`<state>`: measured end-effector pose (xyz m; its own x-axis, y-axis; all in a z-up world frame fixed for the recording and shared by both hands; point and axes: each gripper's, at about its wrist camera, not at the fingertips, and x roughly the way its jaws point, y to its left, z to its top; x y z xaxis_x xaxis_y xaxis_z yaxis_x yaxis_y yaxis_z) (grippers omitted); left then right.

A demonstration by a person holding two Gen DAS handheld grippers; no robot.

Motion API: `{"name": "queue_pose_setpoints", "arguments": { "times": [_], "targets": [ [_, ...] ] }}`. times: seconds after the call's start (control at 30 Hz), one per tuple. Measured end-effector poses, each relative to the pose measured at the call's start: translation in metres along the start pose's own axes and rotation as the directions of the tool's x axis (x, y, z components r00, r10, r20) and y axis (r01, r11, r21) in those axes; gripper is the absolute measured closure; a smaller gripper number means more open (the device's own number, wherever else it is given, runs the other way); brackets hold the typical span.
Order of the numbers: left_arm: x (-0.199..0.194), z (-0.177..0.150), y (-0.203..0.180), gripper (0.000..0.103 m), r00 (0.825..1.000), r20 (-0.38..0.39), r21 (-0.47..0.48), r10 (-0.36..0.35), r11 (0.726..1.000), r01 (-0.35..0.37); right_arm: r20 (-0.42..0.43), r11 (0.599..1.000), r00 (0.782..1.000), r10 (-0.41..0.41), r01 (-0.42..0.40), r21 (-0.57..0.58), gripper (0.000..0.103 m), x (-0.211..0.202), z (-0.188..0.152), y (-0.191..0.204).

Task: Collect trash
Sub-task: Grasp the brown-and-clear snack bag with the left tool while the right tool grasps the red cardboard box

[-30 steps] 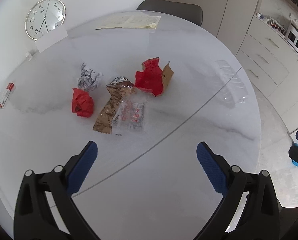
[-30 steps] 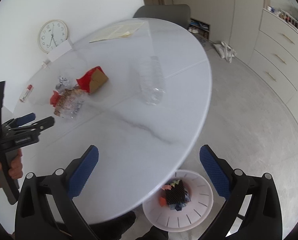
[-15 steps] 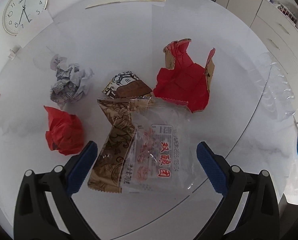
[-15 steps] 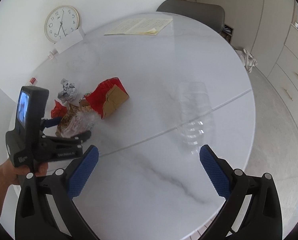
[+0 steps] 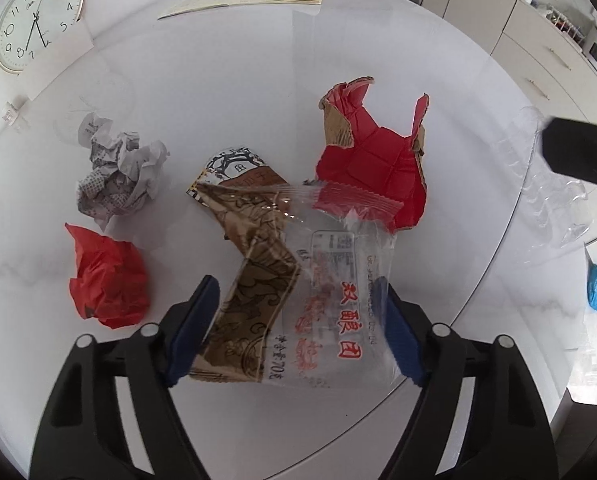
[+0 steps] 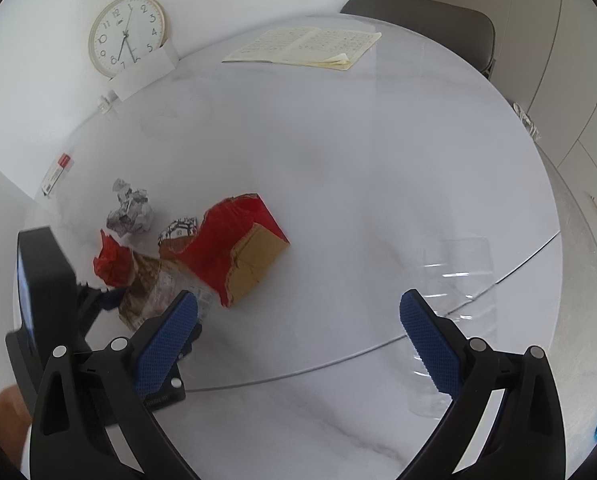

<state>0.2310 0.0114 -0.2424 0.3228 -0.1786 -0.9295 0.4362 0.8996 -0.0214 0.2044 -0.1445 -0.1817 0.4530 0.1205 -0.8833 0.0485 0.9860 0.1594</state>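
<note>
A clear and brown snack wrapper (image 5: 298, 288) lies on the white round table (image 5: 238, 92). My left gripper (image 5: 294, 324) is open, its blue fingers either side of the wrapper's near end. Around it lie a red crumpled ball (image 5: 108, 278), a crumpled printed paper (image 5: 116, 172), a small brown packet (image 5: 238, 168) and a torn red cardboard box (image 5: 372, 168). My right gripper (image 6: 298, 338) is open and empty, low over the table. A clear plastic bottle (image 6: 458, 304) lies by its right finger. The pile shows in the right wrist view, with the red box (image 6: 238, 248) in front.
A wall clock (image 5: 36, 20) leans at the back left beside a white card (image 6: 146, 72). An open booklet (image 6: 310, 46) lies at the far edge before a grey chair (image 6: 426, 20). Cabinets (image 5: 538, 48) stand right. A small red and white stick (image 6: 58, 172) lies left.
My left gripper has moved forward and down until its fingers flank the snack wrapper, and they have narrowed. My right gripper has swung from the table edge over the table towards the bottle.
</note>
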Motion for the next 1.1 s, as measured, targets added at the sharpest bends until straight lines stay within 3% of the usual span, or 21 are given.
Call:
{"name": "queue_pose_setpoints", "arguments": {
  "times": [0.27,0.37,0.6,0.7,0.77,0.87,1.1],
  "targets": [
    [-0.020,-0.013,0.006,0.037,0.998,0.060,0.013,-0.017,1.000,0.017,-0.030,0.971,0.999,0.036,-0.027,0.237,0.003,0.041,0.025,0.015],
    [-0.034,-0.020,0.015,0.038,0.996,0.082,-0.007,-0.018,1.000,0.019,-0.057,0.955,0.998,0.019,-0.001,0.296,0.003,0.061,0.032,0.025],
    [-0.062,-0.044,0.039,0.038,0.994,0.106,-0.066,-0.031,0.997,0.038,-0.115,0.955,0.987,-0.109,0.136,0.263,0.003,0.095,0.032,0.051],
    [-0.069,-0.053,0.048,0.038,0.993,0.107,-0.075,-0.041,0.996,0.049,-0.115,0.961,0.983,-0.143,0.166,0.219,0.023,0.100,0.027,0.060],
    [-0.069,-0.053,0.053,0.038,0.993,0.107,-0.072,-0.047,0.996,0.055,-0.117,0.966,0.983,-0.143,0.164,0.199,0.045,0.102,0.024,0.062],
    [-0.073,-0.056,0.057,0.038,0.993,0.113,-0.050,-0.045,0.997,0.050,-0.103,0.970,0.985,-0.141,0.158,0.186,0.050,0.098,0.021,0.061],
    [-0.091,-0.064,0.058,0.038,0.990,0.135,-0.043,-0.047,0.998,0.053,-0.035,0.977,0.993,-0.110,0.114,0.179,0.050,0.054,0.008,0.053]
  ]
}}
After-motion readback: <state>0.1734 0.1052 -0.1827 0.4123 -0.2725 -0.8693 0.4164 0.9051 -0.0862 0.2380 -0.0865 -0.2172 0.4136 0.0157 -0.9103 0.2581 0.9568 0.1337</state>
